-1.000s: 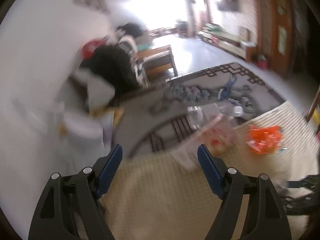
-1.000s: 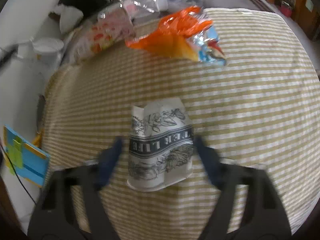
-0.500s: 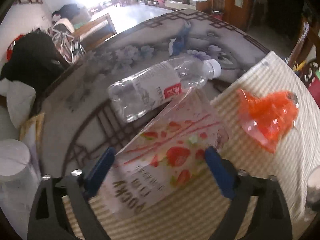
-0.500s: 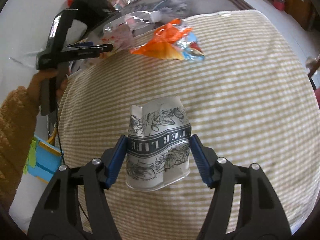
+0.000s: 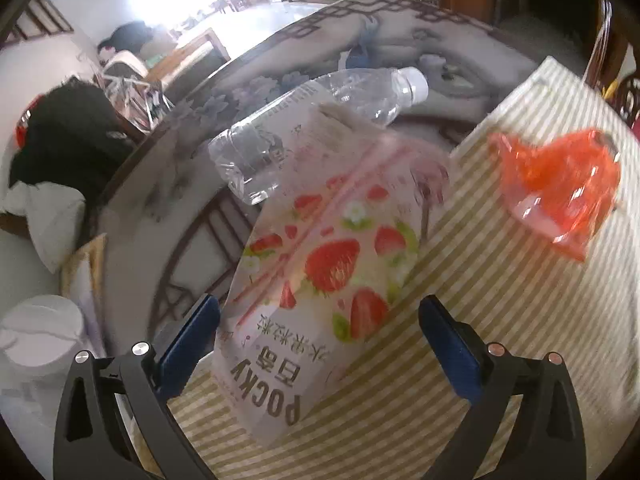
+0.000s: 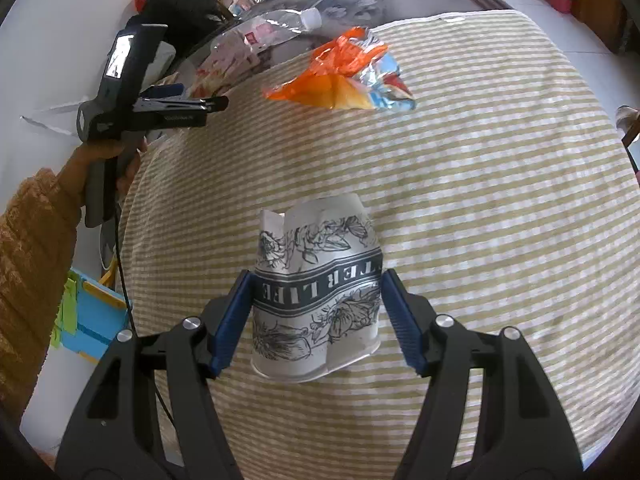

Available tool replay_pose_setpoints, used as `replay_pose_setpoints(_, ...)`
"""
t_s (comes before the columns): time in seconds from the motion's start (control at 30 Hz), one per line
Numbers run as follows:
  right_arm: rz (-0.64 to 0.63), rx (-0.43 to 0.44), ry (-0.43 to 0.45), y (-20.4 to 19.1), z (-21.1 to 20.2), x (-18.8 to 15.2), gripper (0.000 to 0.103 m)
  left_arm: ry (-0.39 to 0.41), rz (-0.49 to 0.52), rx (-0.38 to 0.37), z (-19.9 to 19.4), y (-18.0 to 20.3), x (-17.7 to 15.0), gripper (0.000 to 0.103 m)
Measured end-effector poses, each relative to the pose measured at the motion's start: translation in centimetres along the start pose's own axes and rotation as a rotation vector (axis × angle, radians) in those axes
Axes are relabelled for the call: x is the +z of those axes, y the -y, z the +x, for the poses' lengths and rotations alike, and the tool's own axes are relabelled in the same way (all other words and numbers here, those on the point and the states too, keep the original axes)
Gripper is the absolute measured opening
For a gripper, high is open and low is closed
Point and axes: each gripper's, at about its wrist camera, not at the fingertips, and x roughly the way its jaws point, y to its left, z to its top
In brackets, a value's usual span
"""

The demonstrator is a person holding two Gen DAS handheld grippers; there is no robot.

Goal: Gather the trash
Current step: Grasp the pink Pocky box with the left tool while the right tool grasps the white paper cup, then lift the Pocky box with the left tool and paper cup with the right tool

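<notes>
**Striped cloth, two grippers over the litter**

Striped cloth (image 6: pixel 460 184) covers the surface where the trash lies. Only the left wrist view shows the pink strawberry Pocky pouch (image 5: pixel 320 280) close up, lying between the wide-spread jaws of the left gripper (image 5: pixel 320 344), its far end against a clear plastic bottle (image 5: pixel 320 128); an orange wrapper (image 5: pixel 560 184) sits apart to the right. Only the right wrist view shows the crushed paper cup (image 6: pixel 316 292), pinched between the pads of the right gripper (image 6: pixel 316 316), and a hand (image 6: pixel 108 160) in a mustard knit sleeve holding the left gripper's handle at the cloth's far left edge.

A second ago the left view was a blur of wall and floor; now it tilts steeply down over the pouch, and its jaws have just been opening. The right gripper's clamp on the cup looks unchanged.
</notes>
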Motion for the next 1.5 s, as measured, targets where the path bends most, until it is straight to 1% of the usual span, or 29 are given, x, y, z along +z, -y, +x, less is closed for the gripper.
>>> replay_pose_setpoints(0.03,-0.003,0.001,-0.001,-0.1,0.0,-0.1,0.063,-0.003,0.006,0.014,0.0,0.3,-0.1,0.094)
replay_pose_setpoints(0.1,-0.008,0.002,-0.003,-0.4,0.1,-0.2,0.063,0.008,0.019,0.051,-0.3,0.9,0.0,0.085)
replay_pose_setpoints(0.13,-0.011,0.003,-0.003,-0.4,0.1,-0.2,0.063,0.015,0.02,0.075,-0.5,1.1,0.0,0.077)
replay_pose_setpoints(0.2,-0.013,0.004,-0.001,-0.5,0.0,-0.3,0.063,0.017,-0.006,0.081,-1.0,0.8,0.2,0.055)
replay_pose_setpoints(0.23,-0.011,0.004,0.001,-0.5,0.0,-0.4,0.063,0.02,-0.018,0.099,-1.3,0.6,0.3,0.044)
replay_pose_setpoints(0.27,-0.009,0.004,0.004,-0.4,-0.2,-0.4,0.063,0.012,-0.044,0.089,-1.4,0.4,0.4,0.029)
replay_pose_setpoints(0.33,0.001,0.008,0.014,-0.1,-0.5,-0.5,0.063,-0.016,-0.145,0.006,-1.8,-0.5,-0.1,0.028)
replay_pose_setpoints(0.37,0.004,0.009,0.018,0.1,-0.7,-0.4,0.063,-0.027,-0.175,-0.011,-2.1,-0.6,-0.4,0.027)
replay_pose_setpoints(0.43,0.017,0.013,0.028,0.6,-1.0,-0.4,0.064,-0.046,-0.208,-0.041,-2.8,-0.4,-1.7,0.027)
replay_pose_setpoints(0.53,0.037,0.019,0.034,1.2,-1.2,-0.3,0.064,-0.062,-0.266,-0.131,-4.4,0.1,-3.7,0.027)
replay_pose_setpoints(0.57,0.043,0.022,0.034,1.4,-1.2,-0.3,0.064,-0.065,-0.288,-0.152,-5.1,0.7,-4.8,0.027)
replay_pose_setpoints(0.63,0.053,0.027,0.03,1.7,-1.0,-0.3,0.064,-0.067,-0.313,-0.163,-6.2,1.2,-6.2,0.032)
replay_pose_setpoints(0.67,0.057,0.029,0.027,1.8,-0.9,-0.3,0.064,-0.066,-0.319,-0.164,-6.3,1.3,-6.6,0.032)
replay_pose_setpoints(0.7,0.059,0.031,0.024,1.8,-0.8,-0.2,0.064,-0.061,-0.323,-0.168,-6.6,1.6,-7.2,0.037)
replay_pose_setpoints(0.73,0.058,0.034,0.02,1.7,-0.6,-0.2,0.064,-0.056,-0.323,-0.163,-6.7,1.8,-7.4,0.054)
replay_pose_setpoints(0.77,0.057,0.035,0.015,1.7,-0.4,-0.1,0.064,-0.051,-0.322,-0.156,-6.6,2.0,-7.2,0.067)
replay_pose_setpoints(0.83,0.047,0.036,0.009,1.4,-0.2,0.0,0.064,-0.052,-0.329,-0.156,-6.4,2.2,-7.4,0.066)
replay_pose_setpoints(0.9,0.028,0.03,0.01,0.7,-0.1,0.1,0.064,-0.053,-0.344,-0.173,-5.8,2.4,-7.2,0.066)
replay_pose_setpoints(0.93,0.016,0.029,0.013,0.4,-0.2,0.1,0.064,-0.055,-0.345,-0.177,-5.5,2.6,-7.2,0.062)
replay_pose_setpoints(0.97,0.007,0.029,0.018,0.2,-0.3,0.1,0.063,-0.065,-0.348,-0.18,-4.9,2.6,-7.2,0.048)
replay_pose_setpoints(1.0,-0.004,0.029,0.026,-0.1,-0.5,0.0,0.064,-0.078,-0.362,-0.174,-4.5,2.7,-7.1,0.042)
replay_pose_setpoints(1.03,-0.01,0.029,0.033,-0.2,-0.8,0.0,0.063,-0.071,-0.388,-0.175,-4.5,2.7,-7.3,0.037)
replay_pose_setpoints(1.13,-0.009,0.028,0.068,0.0,-1.8,-0.1,0.064,-0.028,-0.496,-0.214,-5.3,2.2,-8.2,0.035)
replay_pose_setpoints(1.2,0.004,0.03,0.088,0.4,-2.2,-0.1,0.064,0.009,-0.546,-0.194,-6.3,2.2,-8.9,0.035)
replay_pose_setpoints(1.27,0.016,0.032,0.104,0.7,-2.6,-0.1,0.064,0.065,-0.54,-0.133,-7.9,2.6,-9.5,0.035)
replay_pose_setpoints(1.3,0.018,0.034,0.109,0.8,-2.7,-0.1,0.064,0.103,-0.514,-0.084,-9.1,3.2,-9.9,0.035)
replay_pose_setpoints(1.33,0.02,0.035,0.113,0.9,-2.8,-0.1,0.064,0.123,-0.501,-0.06,-9.9,3.7,-10.2,0.035)
replay_pose_setpoints(1.37,0.019,0.036,0.116,0.9,-2.9,-0.1,0.063,0.138,-0.499,-0.055,-10.6,4.0,-10.5,0.035)
replay_pose_setpoints(1.5,0.004,0.039,0.133,0.5,-3.5,0.2,0.064,0.168,-0.517,-0.082,-12.5,5.0,-11.3,0.035)
